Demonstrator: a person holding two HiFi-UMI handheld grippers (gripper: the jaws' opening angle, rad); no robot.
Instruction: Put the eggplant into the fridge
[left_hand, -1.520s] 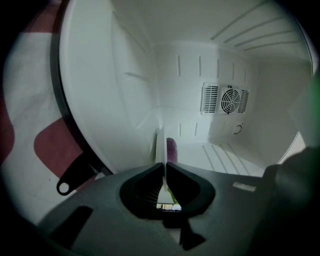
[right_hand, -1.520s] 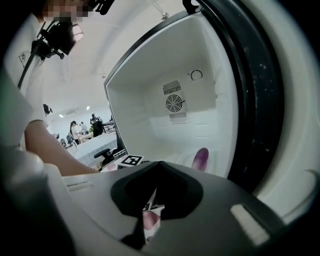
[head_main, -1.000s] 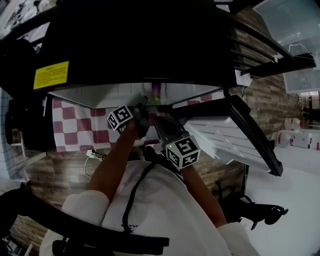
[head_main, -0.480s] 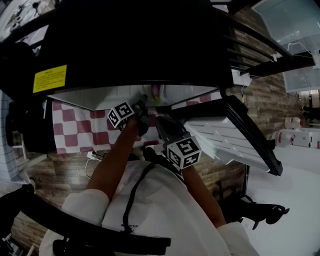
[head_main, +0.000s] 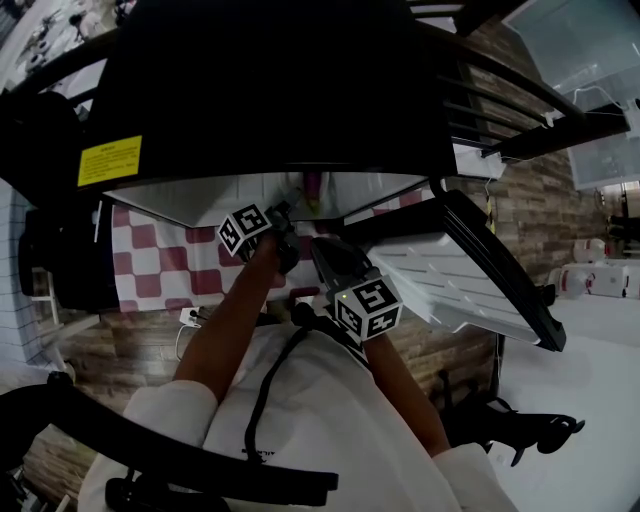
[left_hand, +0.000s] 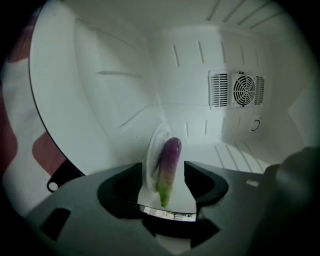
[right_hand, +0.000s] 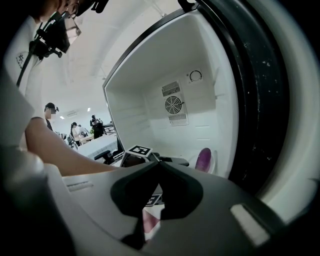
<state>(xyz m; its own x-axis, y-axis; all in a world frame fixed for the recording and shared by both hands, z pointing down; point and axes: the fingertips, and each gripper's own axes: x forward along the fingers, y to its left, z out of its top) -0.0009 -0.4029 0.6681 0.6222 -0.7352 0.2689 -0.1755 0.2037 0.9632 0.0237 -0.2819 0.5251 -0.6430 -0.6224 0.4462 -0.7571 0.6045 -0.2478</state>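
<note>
Purple eggplant (left_hand: 171, 152) sits inside the fridge (left_hand: 120, 85) between the 2 just-opened, parted jaws of the left gripper (left_hand: 165, 172); the right gripper (right_hand: 159, 167) has its jaws together.

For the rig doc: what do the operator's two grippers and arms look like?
The left gripper and right gripper are dark grey with curved jaws. Each carries a white cube with black square markers. White short sleeves; a black cable runs down the shirt. The left gripper's jaws have just been opening, eggplant between them.
</note>
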